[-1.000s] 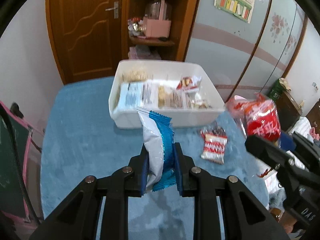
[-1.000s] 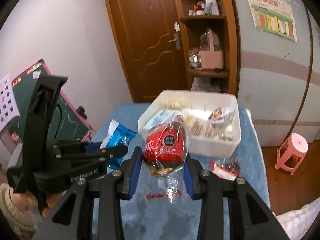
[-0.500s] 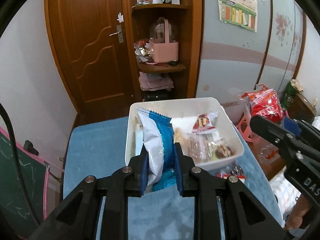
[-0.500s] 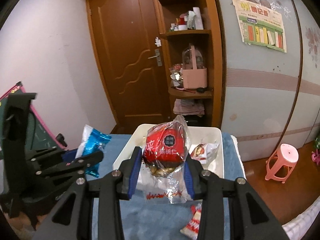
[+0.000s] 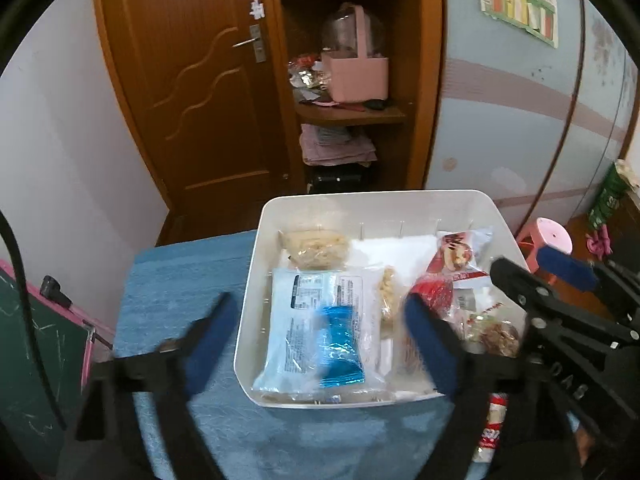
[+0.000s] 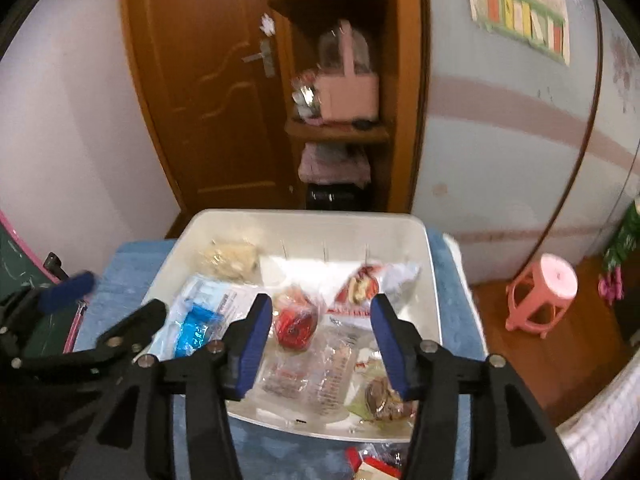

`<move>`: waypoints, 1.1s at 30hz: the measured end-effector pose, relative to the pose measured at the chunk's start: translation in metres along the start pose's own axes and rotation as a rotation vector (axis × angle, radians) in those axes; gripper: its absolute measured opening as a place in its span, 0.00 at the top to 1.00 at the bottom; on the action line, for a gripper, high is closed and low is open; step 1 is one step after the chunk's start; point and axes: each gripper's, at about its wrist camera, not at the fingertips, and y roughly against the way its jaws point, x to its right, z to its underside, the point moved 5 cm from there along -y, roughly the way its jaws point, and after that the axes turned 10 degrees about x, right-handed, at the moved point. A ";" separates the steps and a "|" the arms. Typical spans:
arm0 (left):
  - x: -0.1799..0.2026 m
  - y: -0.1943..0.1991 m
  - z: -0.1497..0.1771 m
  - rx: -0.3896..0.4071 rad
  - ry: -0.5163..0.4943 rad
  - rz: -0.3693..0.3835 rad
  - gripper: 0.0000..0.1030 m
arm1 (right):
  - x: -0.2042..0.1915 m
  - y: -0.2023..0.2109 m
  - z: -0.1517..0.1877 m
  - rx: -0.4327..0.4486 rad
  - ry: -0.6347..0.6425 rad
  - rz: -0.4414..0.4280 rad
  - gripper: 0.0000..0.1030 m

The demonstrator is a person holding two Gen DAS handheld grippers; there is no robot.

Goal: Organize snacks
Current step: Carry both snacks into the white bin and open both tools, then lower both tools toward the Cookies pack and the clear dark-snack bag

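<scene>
Fingers [image 5: 430, 344] have just opened, dropping both packets into bin [image 5: 256, 280].

White bin [image 5: 256, 280] on a light-blue cloth [image 5: 180, 264]; inside it a shiny blue packet [image 5: 340, 352] on a pale blue-and-white pack [image 5: 304, 308], and a red snack bag [image 6: 296, 322]. Black grippers with blue pads [image 6: 250, 344]. Pink stool [image 6: 540, 296], brown door [image 5: 192, 80], pink basket [image 5: 356, 76].

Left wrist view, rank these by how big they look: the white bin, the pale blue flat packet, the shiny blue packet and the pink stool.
1. white bin
2. pale blue flat packet
3. shiny blue packet and pink stool look about alike; the stool stands farther off and is partly hidden, so I won't rank them.
</scene>
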 end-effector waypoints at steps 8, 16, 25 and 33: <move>-0.001 0.002 0.009 0.001 -0.002 -0.002 0.12 | 0.012 0.011 0.014 -0.012 -0.051 -0.031 0.47; 0.007 0.031 0.008 0.034 -0.026 0.013 0.12 | 0.009 0.043 0.014 0.012 -0.038 -0.052 0.47; 0.023 0.084 0.006 0.074 -0.077 0.035 0.12 | 0.009 0.102 0.008 0.068 -0.025 -0.061 0.46; 0.043 0.132 0.005 0.123 -0.093 0.083 0.08 | 0.027 0.151 0.001 0.122 -0.018 -0.034 0.46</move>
